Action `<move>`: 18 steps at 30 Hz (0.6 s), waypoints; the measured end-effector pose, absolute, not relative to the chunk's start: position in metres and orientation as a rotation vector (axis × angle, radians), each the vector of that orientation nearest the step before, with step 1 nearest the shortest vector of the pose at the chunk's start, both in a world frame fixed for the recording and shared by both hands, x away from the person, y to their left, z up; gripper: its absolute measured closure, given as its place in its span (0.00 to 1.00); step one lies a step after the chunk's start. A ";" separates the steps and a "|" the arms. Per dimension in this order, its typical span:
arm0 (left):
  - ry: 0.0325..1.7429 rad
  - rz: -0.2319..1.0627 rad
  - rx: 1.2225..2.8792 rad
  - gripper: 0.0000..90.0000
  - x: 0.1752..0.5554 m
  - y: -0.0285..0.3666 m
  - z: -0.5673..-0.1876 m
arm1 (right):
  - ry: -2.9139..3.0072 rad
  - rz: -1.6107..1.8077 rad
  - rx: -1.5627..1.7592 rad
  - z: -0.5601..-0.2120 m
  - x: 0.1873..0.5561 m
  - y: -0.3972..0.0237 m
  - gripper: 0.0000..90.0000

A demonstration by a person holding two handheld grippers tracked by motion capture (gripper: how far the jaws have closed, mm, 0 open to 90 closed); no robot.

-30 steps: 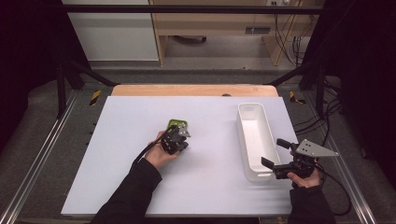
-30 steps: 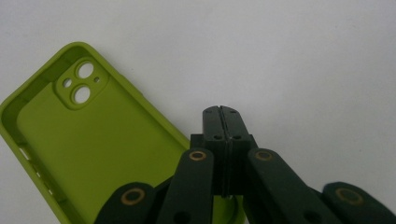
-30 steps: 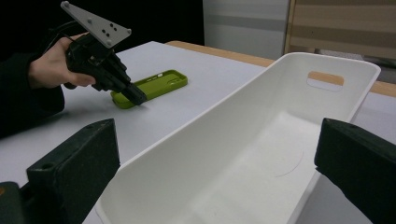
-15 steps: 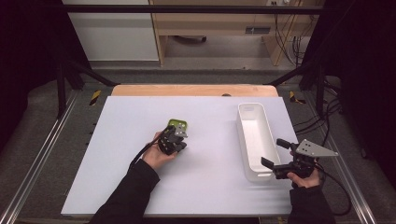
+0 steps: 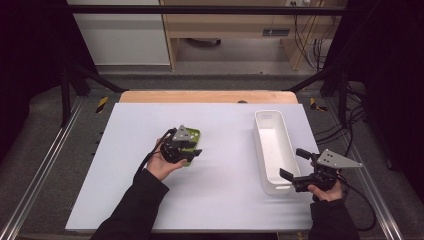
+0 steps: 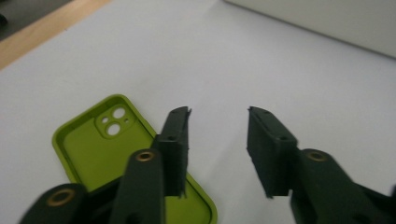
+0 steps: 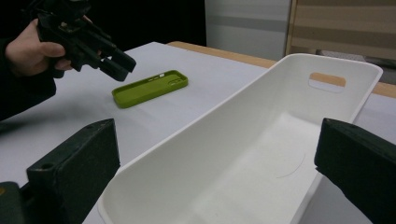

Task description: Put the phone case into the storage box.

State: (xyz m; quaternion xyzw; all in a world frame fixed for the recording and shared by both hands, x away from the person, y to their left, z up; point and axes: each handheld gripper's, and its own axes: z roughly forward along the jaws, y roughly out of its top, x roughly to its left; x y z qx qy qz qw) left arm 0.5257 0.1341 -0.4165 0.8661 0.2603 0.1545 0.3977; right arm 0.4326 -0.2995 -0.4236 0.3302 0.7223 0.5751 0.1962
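A lime-green phone case lies flat on the white table, inside up, camera cut-outs at its far end. My left gripper hovers just above its near end; its jaws have just been opening and hold nothing between them. In the left gripper view the case lies below and left of my left gripper. My right gripper stands wide open at the near right corner of the white bin. The right gripper view shows the case beyond the bin wall.
The long white bin is empty and runs front to back on the right part of the table. A wooden strip edges the table's far side. Metal rails flank the table, and cables trail at the right.
My left gripper has risen off the green case and its jaws have opened. The case stays on the table in about the same place. The right gripper has not moved.
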 end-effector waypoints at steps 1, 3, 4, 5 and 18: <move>0.666 0.394 2.174 0.61 0.525 0.137 -0.414 | 2.023 1.611 0.924 -0.424 0.433 -0.300 0.00; 0.679 0.396 2.147 0.53 0.524 0.141 -0.410 | 2.022 1.611 0.926 -0.424 0.433 -0.300 0.00; 0.686 0.393 2.130 0.50 0.524 0.143 -0.408 | 2.022 1.614 0.924 -0.424 0.432 -0.299 0.00; 0.692 0.394 2.118 0.46 0.523 0.145 -0.406 | 2.024 1.613 0.923 -0.424 0.432 -0.299 0.00; 0.782 0.476 2.032 0.13 0.522 0.159 -0.397 | 2.016 1.619 0.920 -0.423 0.432 -0.300 0.00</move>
